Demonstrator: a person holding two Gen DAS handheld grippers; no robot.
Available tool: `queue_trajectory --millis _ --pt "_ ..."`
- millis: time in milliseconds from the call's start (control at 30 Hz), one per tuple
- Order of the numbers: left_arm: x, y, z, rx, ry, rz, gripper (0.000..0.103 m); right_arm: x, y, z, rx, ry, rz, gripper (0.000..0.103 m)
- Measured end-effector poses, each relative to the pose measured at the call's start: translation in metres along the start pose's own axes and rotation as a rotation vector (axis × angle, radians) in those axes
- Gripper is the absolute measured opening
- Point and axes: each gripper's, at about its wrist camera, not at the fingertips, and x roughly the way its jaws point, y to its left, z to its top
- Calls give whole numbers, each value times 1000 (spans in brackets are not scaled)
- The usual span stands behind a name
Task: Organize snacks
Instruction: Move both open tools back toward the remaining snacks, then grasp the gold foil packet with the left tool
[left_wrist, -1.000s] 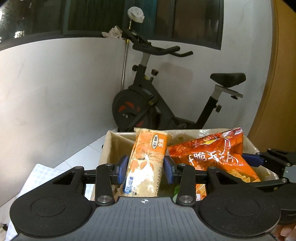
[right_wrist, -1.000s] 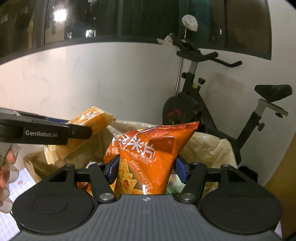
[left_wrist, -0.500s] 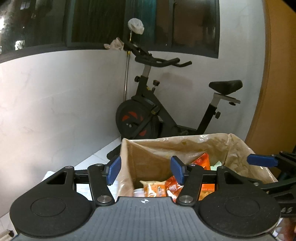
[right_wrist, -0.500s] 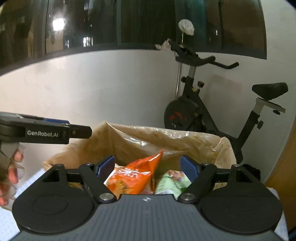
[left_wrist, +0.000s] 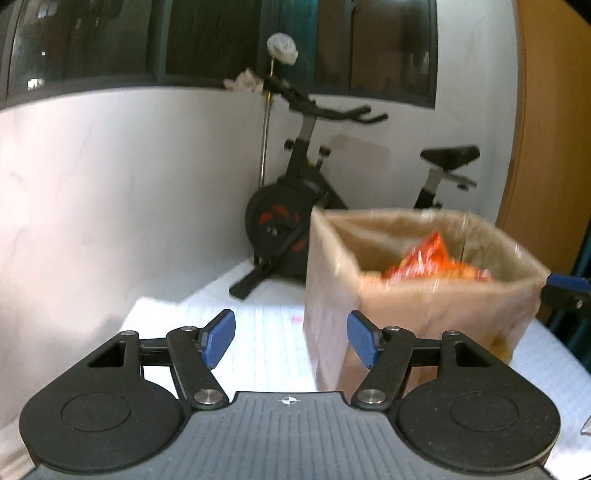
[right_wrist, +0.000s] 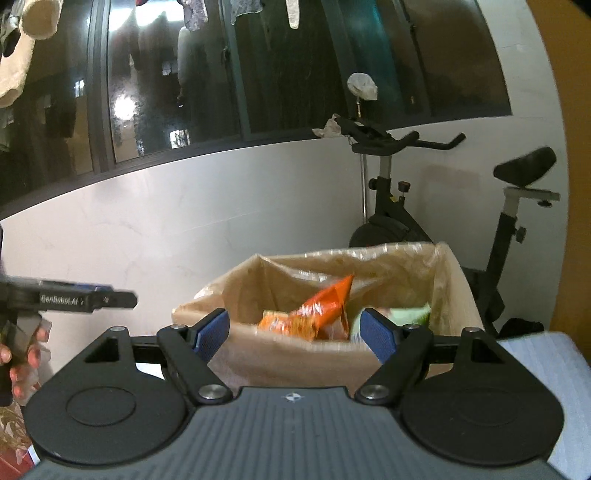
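A brown box (left_wrist: 413, 317) lined with clear plastic stands on the white table (left_wrist: 266, 332); it also shows in the right wrist view (right_wrist: 295, 362). Inside lie an orange chip bag (right_wrist: 321, 310), an orange snack pack (right_wrist: 277, 321) and a green pack (right_wrist: 406, 314). The chip bag (left_wrist: 432, 258) pokes above the rim in the left view. My left gripper (left_wrist: 291, 339) hangs left of the box, jaws still opening, nothing between them. My right gripper (right_wrist: 295, 332) stands open in front of the box, holding nothing.
A black exercise bike (left_wrist: 295, 206) stands against the white wall behind the table. A wooden panel (left_wrist: 554, 129) rises at the right. The other gripper (right_wrist: 74, 301) and a hand (right_wrist: 22, 362) show at the left of the right wrist view.
Both grippers let go of their snacks, which dropped into the box. Both then pulled back from the box, the left one also shifting left, with jaws wider.
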Motion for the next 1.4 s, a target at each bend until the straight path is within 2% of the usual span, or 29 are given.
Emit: queue_trajectory --millis 233,433,633,800,900,1033,1100,1133,1400 --pt "24 4 -60 -47 120 -46 69 -6 5 -48 11 52 -18 81" --pt "60 -9 -99 3 208 -95 69 8 4 -87 44 161 -34 81" --pt "82 -20 -128 55 262 -158 69 29 0 -118 76 259 -42 81" --pt "99 -32 -140 137 278 -163 69 46 0 -139 81 323 -43 80" --pt "109 -35 -145 146 294 -174 69 53 -4 -144 90 343 -43 80" --pt "108 -42 -149 182 270 -164 72 61 -8 -149 99 361 -41 79" --pt "108 -40 -150 172 263 -166 69 66 -8 -151 101 366 -40 79" --pt "106 -39 -150 169 256 -158 59 68 -9 -151 103 370 -39 79" --pt "90 -20 -154 74 240 -59 56 88 -2 -150 118 394 -34 79"
